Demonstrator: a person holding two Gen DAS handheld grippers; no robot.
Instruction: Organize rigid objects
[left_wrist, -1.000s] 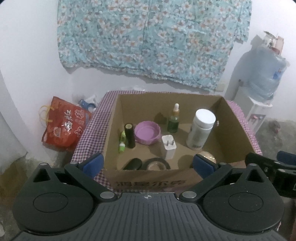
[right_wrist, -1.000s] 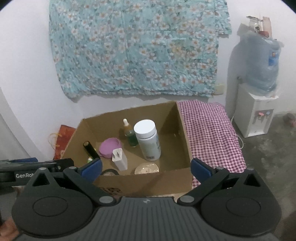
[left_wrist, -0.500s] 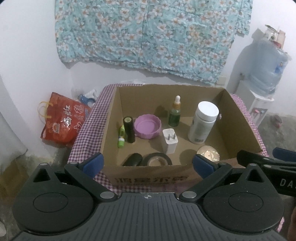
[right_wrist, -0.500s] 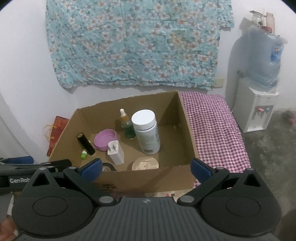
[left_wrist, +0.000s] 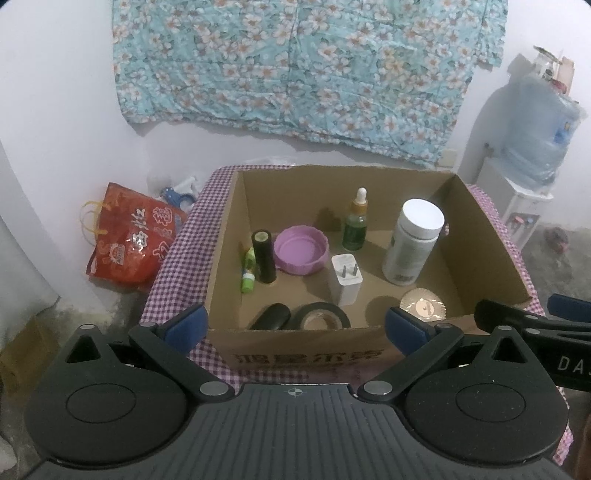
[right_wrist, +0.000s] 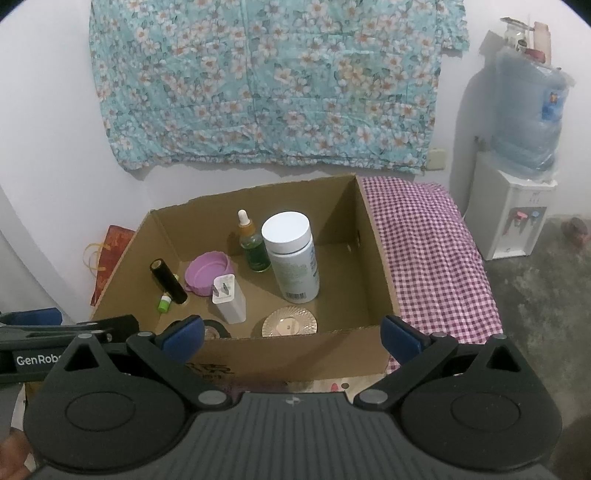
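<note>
Over the last second both views have risen and tipped down, showing more of the cardboard box (left_wrist: 491, 251) floor. The left gripper (left_wrist: 294, 325) and right gripper (right_wrist: 291, 339) hang spread and empty, short of its near wall; pill bottle (left_wrist: 413, 243), charger (left_wrist: 346, 278) and tape roll (left_wrist: 322, 316) stand unmoved ahead, so no pick is committed.

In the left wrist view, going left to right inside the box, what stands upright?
Black tube → white charger → green dropper bottle → white-capped bottle.
</note>
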